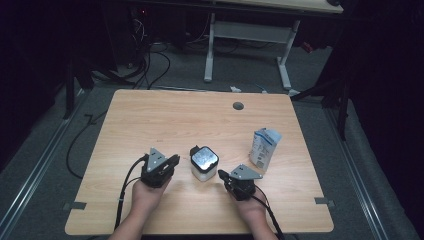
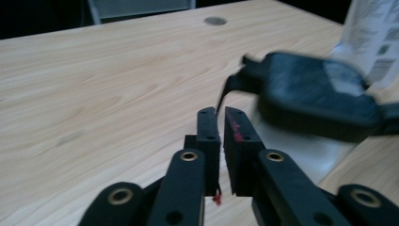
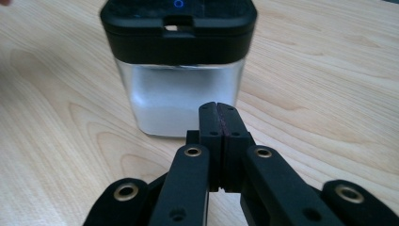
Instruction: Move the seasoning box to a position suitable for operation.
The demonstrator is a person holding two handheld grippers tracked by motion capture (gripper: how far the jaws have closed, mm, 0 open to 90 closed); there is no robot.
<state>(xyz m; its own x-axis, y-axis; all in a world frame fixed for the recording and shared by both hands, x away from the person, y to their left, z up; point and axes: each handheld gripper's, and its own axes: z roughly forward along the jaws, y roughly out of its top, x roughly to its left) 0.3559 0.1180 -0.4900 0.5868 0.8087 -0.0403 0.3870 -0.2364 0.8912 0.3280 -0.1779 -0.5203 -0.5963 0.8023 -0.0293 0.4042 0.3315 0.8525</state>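
Wooden table (image 1: 165,120), person's forearms in from bottom edge. Square clear container with black lid (image 1: 204,162) near front middle, left gripper (image 1: 172,162) just left of it, right gripper (image 1: 223,176) just right. Blue-white carton (image 1: 264,147) upright, further right.

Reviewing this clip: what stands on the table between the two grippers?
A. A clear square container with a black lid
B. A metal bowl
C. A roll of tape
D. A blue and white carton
A: in the high view the container, clear-walled with a black lid, stands on the table between the left gripper and the right gripper; the carton stands off to the right.
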